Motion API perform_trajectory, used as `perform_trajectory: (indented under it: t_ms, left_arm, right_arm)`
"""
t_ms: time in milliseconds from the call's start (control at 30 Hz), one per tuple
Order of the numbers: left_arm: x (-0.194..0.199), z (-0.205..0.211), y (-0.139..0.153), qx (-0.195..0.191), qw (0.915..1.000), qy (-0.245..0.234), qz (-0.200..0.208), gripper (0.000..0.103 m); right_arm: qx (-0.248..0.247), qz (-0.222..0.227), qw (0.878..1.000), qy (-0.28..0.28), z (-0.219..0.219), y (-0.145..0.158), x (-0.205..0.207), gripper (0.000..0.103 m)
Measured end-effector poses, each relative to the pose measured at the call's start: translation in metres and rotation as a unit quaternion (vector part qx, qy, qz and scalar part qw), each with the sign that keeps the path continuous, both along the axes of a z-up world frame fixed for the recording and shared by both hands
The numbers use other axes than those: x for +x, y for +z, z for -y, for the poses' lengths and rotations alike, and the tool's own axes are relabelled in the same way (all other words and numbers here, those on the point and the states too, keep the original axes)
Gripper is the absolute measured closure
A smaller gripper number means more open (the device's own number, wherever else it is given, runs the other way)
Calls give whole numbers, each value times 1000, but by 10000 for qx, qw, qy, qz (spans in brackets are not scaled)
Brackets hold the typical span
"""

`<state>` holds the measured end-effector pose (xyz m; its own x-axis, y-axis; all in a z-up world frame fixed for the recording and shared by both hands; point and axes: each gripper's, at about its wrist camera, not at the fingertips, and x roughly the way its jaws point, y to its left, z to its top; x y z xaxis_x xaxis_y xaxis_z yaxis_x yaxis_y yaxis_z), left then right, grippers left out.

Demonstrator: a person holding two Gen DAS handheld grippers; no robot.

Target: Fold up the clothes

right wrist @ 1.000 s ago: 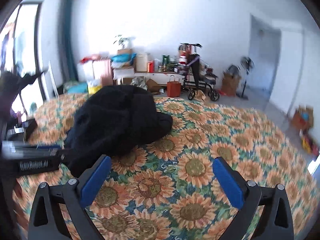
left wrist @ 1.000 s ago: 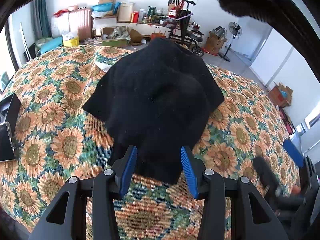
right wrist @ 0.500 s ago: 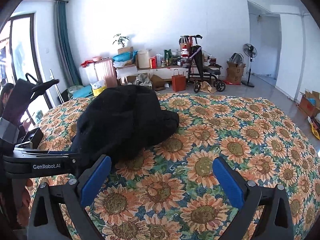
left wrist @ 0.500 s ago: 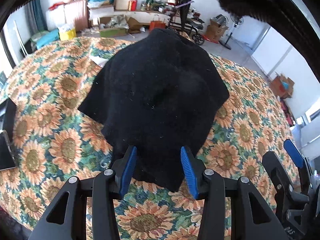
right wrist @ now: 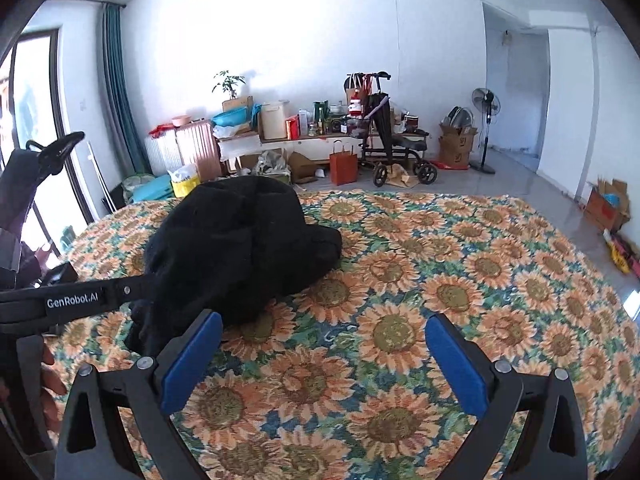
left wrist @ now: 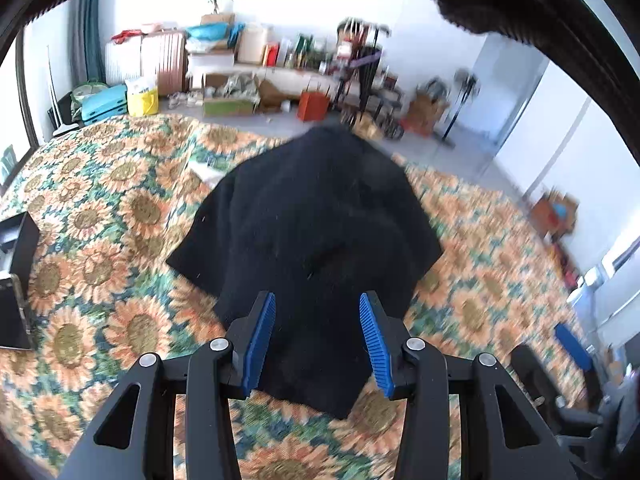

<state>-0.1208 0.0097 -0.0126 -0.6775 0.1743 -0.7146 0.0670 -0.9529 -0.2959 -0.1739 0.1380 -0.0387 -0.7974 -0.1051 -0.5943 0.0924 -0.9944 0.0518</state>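
Observation:
A black garment (left wrist: pixel 316 232) lies in a rumpled heap on the sunflower-patterned cloth (left wrist: pixel 100 280); in the right wrist view the garment (right wrist: pixel 240 248) rises as a mound at the left. My left gripper (left wrist: pixel 316 344) hovers open over the garment's near corner, with cloth showing between its blue pads (left wrist: pixel 260 340). From the right wrist view, the left gripper (right wrist: pixel 72 304) reaches in against the mound's left side. My right gripper (right wrist: pixel 320 344) stands wide open over bare sunflower cloth (right wrist: pixel 440 280), just right of the garment's near edge, holding nothing.
A black box (left wrist: pixel 20 236) and a flat dark device (left wrist: pixel 12 316) lie at the cloth's left edge. A white paper (left wrist: pixel 204 170) peeks from under the garment's far side. Beyond the table stand a suitcase (right wrist: pixel 198 152), a walker (right wrist: pixel 384 140) and a fan (right wrist: pixel 486 104). A hand (right wrist: pixel 52 384) holds the left gripper.
The left wrist view has tilted up and pulled back a little, showing more of the room. The garment keeps its shape. The right gripper has barely shifted and stays open.

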Motion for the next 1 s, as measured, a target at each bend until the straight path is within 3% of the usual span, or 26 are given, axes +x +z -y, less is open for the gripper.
perform_trajectory:
  t_ms: [100, 167, 233, 300, 400, 533, 667, 800, 867, 1000]
  left_arm:
    - [2, 8, 1, 562, 9981, 107, -231, 58]
    - [-3, 13, -2, 896, 9959, 78, -8, 58]
    - [-8, 13, -3, 658, 9976, 136, 175, 58]
    - [-10, 8, -2, 42, 9996, 232, 172, 58]
    - [-14, 2, -7, -450, 9987, 94, 213, 54]
    - [-20, 0, -13, -689, 9967, -1, 422, 42]
    - [-20, 6, -16, -1116, 9931, 236, 282, 42]
    - [-20, 22, -21, -991, 9942, 338, 259, 33]
    - [-21, 30, -24, -845, 9957, 305, 211, 24]
    - [-23, 37, -31, -543, 9982, 166, 179, 23]
  right_arm:
    - [-110, -100, 9999, 31, -3, 1, 2, 0]
    - [-237, -286, 9993, 52, -5, 3, 7, 0]
    - [-339, -525, 9980, 109, -7, 6, 11, 0]
    - [-71, -661, 9977, 149, -1, 8, 13, 0]
    - [520, -574, 9967, 226, 14, 3, 10, 0]
    - [185, -93, 9992, 334, 14, -8, -1, 0]
    - [-120, 197, 9995, 205, 11, -16, -12, 0]
    - [-118, 404, 9983, 412, 18, -22, -23, 0]
    - [-91, 493, 9978, 425, 22, -27, -28, 0]
    - [-146, 685, 9965, 448, 31, -39, -39, 0]
